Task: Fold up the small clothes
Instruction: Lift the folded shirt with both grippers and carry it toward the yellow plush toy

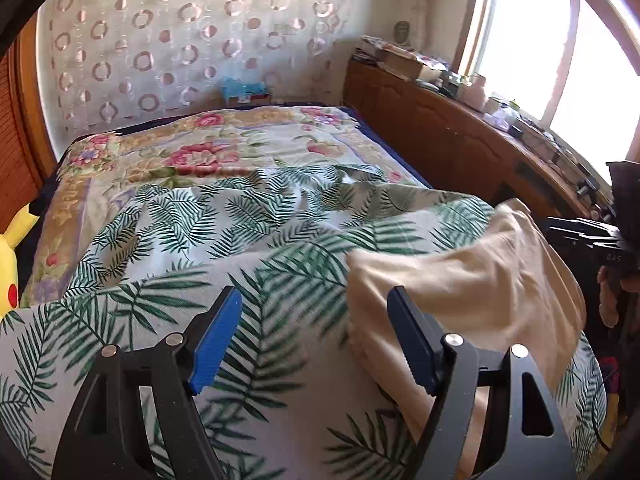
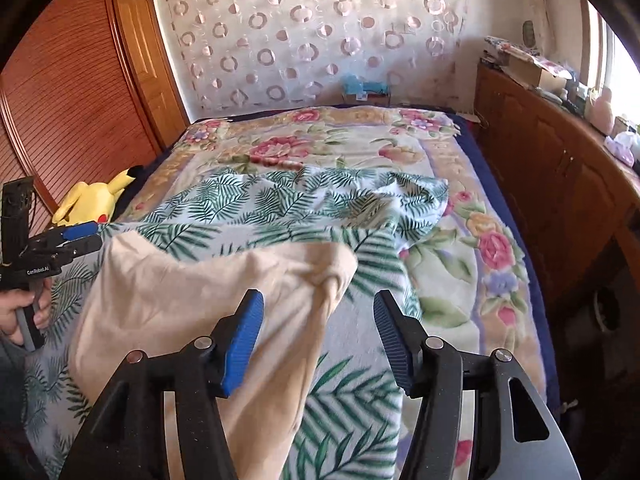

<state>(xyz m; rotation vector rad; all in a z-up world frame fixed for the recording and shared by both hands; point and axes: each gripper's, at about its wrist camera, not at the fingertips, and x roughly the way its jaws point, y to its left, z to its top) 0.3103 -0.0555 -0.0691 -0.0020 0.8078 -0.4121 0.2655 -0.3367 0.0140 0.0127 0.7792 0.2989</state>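
Right wrist view: right gripper [image 2: 318, 344] released, beige garment [image 2: 192, 304] lower left on bed [image 2: 500, 248]; left gripper [image 1: 314, 344] released. Mid-fold; next needs regrasping an edge.

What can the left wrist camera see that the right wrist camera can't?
Only the left wrist view shows the bright window with two big panes and the left claw up close, standing open over the leaf-print sheet.

Only the right wrist view shows the slatted wooden door, the right claw up close, open, and a hand gripping the other tool.

Both show the beige garment, the yellow plush toy and the circle-patterned curtain.
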